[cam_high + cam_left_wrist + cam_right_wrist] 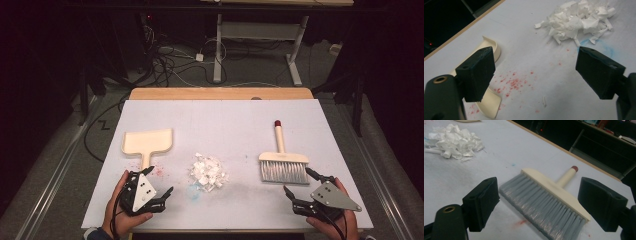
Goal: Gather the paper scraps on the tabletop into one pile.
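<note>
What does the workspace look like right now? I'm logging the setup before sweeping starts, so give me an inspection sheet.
Surface: white table cover, with red specks and a faint blue mark.
Job's things: cream dustpan on the left, pile of white paper scraps in the middle, brush with grey bristles on the right.
Clutter: nothing seen.
Grippers: left claw open near the dustpan's handle; right claw open just short of the bristles; neither holds anything.
Cables: loose tangle on the floor beyond the table.
Surroundings: dark room, desk frame behind.
</note>
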`<state>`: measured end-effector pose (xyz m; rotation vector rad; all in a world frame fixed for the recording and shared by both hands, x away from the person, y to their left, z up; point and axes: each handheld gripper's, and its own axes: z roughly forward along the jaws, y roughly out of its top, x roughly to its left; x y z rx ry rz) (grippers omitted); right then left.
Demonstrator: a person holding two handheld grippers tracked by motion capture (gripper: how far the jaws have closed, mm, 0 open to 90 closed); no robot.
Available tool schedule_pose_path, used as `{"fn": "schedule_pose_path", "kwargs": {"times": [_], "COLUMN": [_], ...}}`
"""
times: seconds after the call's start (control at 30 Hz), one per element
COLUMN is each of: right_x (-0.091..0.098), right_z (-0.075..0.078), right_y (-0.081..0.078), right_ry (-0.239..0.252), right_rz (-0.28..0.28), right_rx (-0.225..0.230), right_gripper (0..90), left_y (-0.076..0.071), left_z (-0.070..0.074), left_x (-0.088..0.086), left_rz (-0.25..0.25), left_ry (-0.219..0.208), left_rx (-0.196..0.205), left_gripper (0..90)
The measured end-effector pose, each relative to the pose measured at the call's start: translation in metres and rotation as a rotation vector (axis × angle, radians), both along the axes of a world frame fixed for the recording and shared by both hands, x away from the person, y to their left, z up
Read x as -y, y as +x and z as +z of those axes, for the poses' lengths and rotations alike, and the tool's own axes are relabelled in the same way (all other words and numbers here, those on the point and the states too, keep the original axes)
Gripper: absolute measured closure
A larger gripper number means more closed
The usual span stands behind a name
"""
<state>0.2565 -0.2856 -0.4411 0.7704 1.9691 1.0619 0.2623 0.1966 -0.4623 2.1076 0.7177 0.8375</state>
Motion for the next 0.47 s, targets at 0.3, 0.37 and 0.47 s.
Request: {"fn": "schedule_pose_path", "kwargs": {"times": [0.3,0.37,0.47], "right_x": [-0.0014,-0.0014,-0.001], "right_z": [-0.0023,-0.003,-0.0022], "right_y": [0.0023,0.0026,0.0045], "right_ry": [-0.014,-0.021,-0.017], "right_rz": [0.007,0.008,0.004], "right_rx": [-0.01,-0.009,-0.007], "right_gripper": [18.1,18.0,18.0], "left_y": [0.0033,0.0031,0.0022], "left_z": [-0.0009,-0.0008,-0.0018], "left_x": [0.0,0.0006,0.0008], "left_rz": [0.015,0.015,0.014], "left_ry": [0.008,0.006,0.019], "left_rx": [-0.009,-0.007,-0.009], "left_gripper": [15.2,15.2,15.2]}}
